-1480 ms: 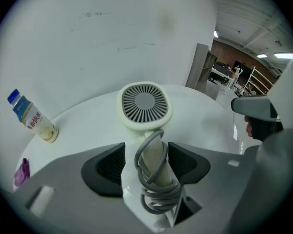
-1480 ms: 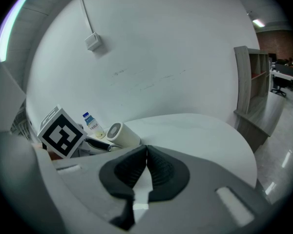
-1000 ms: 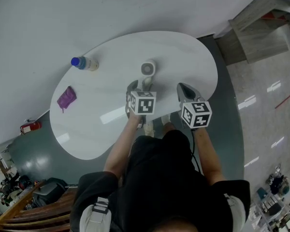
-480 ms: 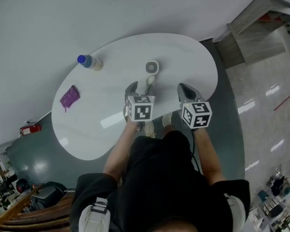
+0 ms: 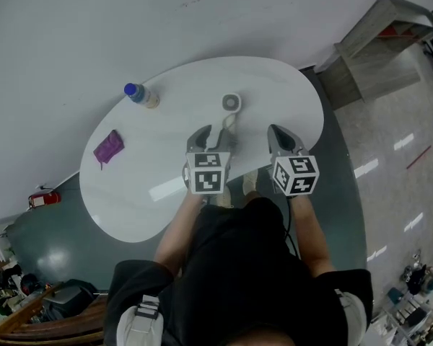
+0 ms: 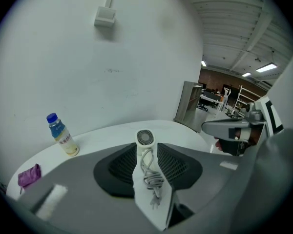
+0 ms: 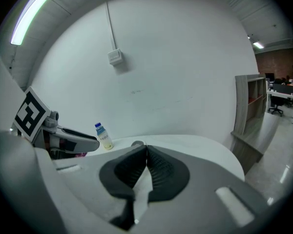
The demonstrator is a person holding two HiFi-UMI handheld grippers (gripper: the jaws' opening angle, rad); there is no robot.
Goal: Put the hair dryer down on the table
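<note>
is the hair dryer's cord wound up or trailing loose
Wound up: the cord lies bunched in loops along the handle of the hair dryer.

In the head view, the lower handle of the hair dryer (image 5: 231, 104) is hidden behind the left gripper (image 5: 211, 136). In the right gripper view, all but the grille of the hair dryer is covered by the closed jaws of the right gripper (image 7: 145, 148). The print on the bottle (image 6: 62, 135) is too small to be read. The purple object (image 6: 28, 175) cannot be identified.
</note>
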